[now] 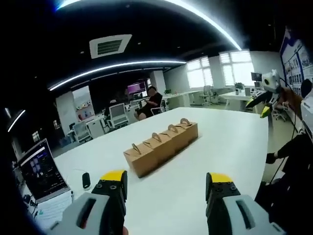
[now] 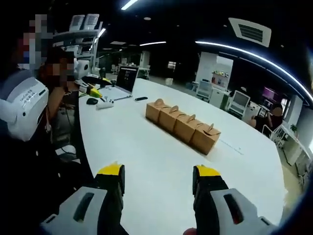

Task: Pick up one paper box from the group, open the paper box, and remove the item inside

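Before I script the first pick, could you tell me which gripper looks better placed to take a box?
Hard to call: both grippers are open and short of the row of boxes. Perhaps the left gripper, facing one end box.

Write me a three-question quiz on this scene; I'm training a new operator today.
1. How many paper boxes stand in the row on the white table?
2. True or false: the right gripper is holding a box.
3. What lies on the table nearer the laptop: (a) a mug, (b) a small dark object, (c) scissors?

Key: 1. Four. 2. False; its fingers are apart, holding nothing. 3. b.
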`<move>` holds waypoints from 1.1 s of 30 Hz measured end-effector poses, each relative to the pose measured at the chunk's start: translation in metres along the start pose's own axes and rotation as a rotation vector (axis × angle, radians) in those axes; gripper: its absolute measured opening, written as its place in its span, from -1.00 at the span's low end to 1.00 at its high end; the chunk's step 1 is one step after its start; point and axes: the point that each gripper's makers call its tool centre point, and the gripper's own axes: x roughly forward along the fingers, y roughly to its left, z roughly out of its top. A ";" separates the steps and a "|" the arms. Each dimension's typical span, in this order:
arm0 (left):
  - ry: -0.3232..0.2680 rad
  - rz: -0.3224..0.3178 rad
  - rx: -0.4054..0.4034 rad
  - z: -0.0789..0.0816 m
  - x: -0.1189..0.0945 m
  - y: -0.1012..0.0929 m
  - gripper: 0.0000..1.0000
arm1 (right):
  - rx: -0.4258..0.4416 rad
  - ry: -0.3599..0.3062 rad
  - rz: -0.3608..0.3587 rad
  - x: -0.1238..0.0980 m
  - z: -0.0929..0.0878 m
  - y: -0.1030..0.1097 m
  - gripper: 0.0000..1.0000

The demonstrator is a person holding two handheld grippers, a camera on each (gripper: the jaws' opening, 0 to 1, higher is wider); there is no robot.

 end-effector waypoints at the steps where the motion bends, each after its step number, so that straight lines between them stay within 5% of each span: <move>1: -0.001 -0.002 -0.001 -0.001 -0.001 -0.002 0.31 | -0.001 0.000 0.003 0.001 0.000 0.000 0.13; 11: -0.013 -0.017 0.008 -0.002 -0.005 -0.021 0.30 | 0.005 0.004 0.035 0.018 0.003 -0.002 0.16; 33: -0.037 0.007 -0.010 0.000 -0.019 -0.032 0.30 | 0.046 0.012 0.020 0.029 -0.005 -0.026 0.16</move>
